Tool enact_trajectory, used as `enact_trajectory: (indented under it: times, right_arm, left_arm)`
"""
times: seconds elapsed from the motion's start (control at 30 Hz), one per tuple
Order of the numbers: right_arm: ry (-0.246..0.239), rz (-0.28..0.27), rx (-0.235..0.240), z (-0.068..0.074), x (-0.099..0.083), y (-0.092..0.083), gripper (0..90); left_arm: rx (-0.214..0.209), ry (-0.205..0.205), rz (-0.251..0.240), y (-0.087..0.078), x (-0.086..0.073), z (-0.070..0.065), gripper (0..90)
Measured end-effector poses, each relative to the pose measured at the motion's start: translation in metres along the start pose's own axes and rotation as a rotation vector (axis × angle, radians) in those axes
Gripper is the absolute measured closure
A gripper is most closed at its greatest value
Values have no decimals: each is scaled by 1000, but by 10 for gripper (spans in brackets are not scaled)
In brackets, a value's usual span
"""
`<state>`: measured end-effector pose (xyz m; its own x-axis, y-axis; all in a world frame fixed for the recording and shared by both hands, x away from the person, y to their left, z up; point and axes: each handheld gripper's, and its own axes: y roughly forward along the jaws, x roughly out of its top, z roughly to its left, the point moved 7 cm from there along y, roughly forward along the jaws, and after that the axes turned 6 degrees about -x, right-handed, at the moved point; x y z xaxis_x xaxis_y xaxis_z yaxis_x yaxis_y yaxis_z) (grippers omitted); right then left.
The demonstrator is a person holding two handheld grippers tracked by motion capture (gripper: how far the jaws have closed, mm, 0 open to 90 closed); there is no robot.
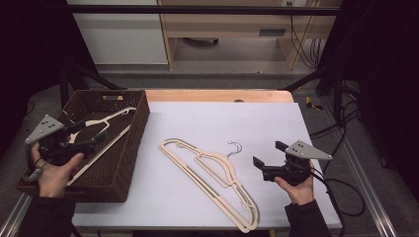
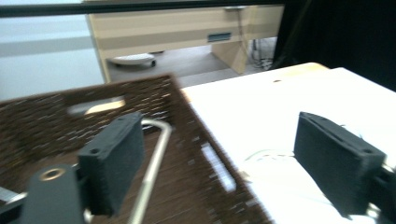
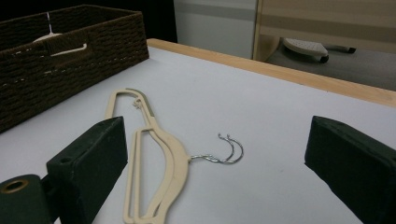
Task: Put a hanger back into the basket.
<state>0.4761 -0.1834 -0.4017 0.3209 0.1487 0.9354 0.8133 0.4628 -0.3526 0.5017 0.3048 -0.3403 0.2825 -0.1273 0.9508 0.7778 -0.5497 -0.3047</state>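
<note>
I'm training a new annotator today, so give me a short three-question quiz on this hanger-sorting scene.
1. True or false: a hanger already lies in the brown woven basket.
2. How many wire hooks do the cream hangers on the white table show in the right gripper view?
A. one
B. two
C. four
3. Does the right gripper hold anything?

Key:
1. True.
2. B; two hangers lie stacked.
3. No; its jaws stand open beside the stack, apart from it. The left gripper, above the basket, is open too.
</note>
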Motion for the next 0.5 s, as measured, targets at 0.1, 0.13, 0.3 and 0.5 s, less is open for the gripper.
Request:
enact_trajectory:
  times: [0.1,0.13,0.3,0.5]
  right_arm:
    - [6,-2,2,-1,-1,-1,63]
    - [10,-2,5,-2,-1,-1,63]
    - [12,2,7,-2,-5,-2,64]
    - [7,9,17,-1,-8,-2,64]
  left_arm:
    - [-47,15,-6,16,3,-29,91]
    - [-62,16,-7,20,4,-36,82]
    - [-146,34,13,51,0,-76,67]
    - [-218,73,57,82,-7,-111,81]
